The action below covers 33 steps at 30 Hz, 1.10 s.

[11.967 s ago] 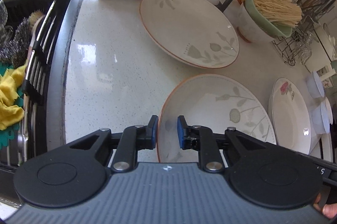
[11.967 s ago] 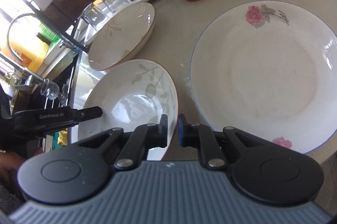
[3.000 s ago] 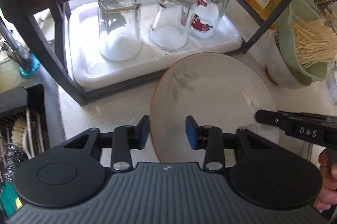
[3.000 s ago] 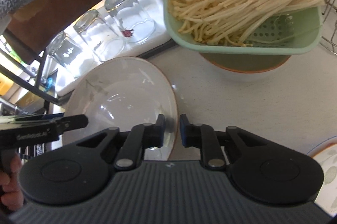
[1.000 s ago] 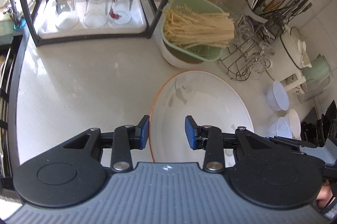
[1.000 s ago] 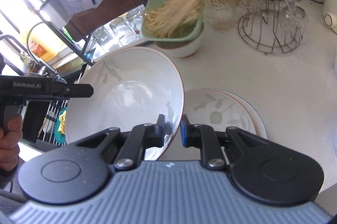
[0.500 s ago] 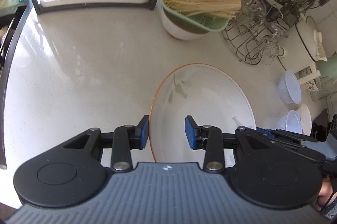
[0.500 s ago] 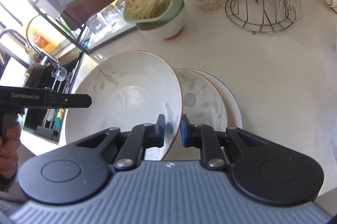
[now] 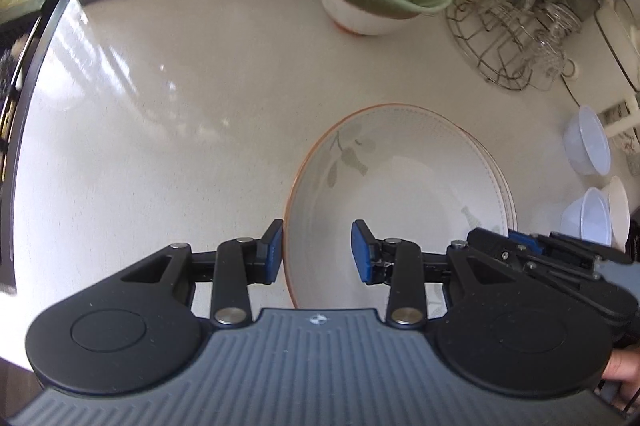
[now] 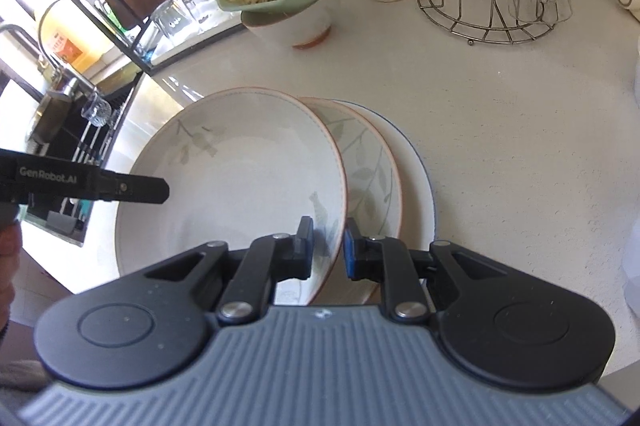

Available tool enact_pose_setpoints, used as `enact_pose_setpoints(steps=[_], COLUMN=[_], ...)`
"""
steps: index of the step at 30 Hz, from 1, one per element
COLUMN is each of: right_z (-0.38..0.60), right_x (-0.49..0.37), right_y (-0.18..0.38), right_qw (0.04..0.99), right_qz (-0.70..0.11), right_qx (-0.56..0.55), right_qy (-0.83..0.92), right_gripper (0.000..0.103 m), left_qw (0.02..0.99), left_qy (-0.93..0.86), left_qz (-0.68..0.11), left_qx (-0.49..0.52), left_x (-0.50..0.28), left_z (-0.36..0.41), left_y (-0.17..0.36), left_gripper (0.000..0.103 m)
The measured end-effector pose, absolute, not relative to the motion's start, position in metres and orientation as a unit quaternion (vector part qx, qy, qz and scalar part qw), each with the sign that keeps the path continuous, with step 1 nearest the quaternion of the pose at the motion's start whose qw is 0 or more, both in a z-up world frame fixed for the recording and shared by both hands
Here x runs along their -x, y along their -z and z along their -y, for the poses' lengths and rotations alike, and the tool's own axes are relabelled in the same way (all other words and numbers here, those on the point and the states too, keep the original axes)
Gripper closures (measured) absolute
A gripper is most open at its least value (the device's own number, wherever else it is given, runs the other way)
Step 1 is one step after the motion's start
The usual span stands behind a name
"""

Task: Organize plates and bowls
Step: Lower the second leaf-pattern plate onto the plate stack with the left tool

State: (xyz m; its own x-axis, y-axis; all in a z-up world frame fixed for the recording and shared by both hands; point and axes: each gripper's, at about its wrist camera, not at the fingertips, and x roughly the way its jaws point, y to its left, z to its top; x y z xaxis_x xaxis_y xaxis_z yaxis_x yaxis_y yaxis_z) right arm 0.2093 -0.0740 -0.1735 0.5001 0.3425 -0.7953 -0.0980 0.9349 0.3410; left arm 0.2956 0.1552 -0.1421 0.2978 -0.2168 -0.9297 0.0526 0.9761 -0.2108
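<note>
The orange-rimmed plate hangs over the stacked plates (near the tabletop's front edge), right gripper fingers clamping its rim, left gripper fingers parted around the opposite rim; next, lower squarely and release.

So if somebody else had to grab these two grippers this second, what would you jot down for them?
Right gripper: shut on the near rim of the leaf-pattern plate.
Left gripper: jaws straddle the opposite rim; whether they press on it is unclear.
Plate position: over the stack, a second leaf-pattern plate lying on the blue-rimmed plate, offset toward the sink side.
Done: two plates stacked.
Left: centre and lower this one, release. The small white bowls at the counter's edge are not yet sorted.
</note>
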Motion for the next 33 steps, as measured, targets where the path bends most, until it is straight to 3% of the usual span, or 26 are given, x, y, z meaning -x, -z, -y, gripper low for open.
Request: enact_pose_setpoints(steps=[15,33], right_z=[0.081,0.108], right_x=[-0.209,-0.205], right_y=[0.174,0.152], right_qw=[0.867,0.879], right_qz=[-0.471,-0.445], right_qx=[-0.114,-0.108], right_qy=[-0.121,-0.131], right_gripper=[0.084,0.084], left_qw=[0.812,0.819], left_qy=[0.072,0.057], left_qz=[-0.577,-0.558], left_qx=[0.05,0.119], left_x=[-0.298,-0.294], left_z=[-0.135,-0.121], left_y=[0.149,0.153], left_gripper=[0.062,0.06])
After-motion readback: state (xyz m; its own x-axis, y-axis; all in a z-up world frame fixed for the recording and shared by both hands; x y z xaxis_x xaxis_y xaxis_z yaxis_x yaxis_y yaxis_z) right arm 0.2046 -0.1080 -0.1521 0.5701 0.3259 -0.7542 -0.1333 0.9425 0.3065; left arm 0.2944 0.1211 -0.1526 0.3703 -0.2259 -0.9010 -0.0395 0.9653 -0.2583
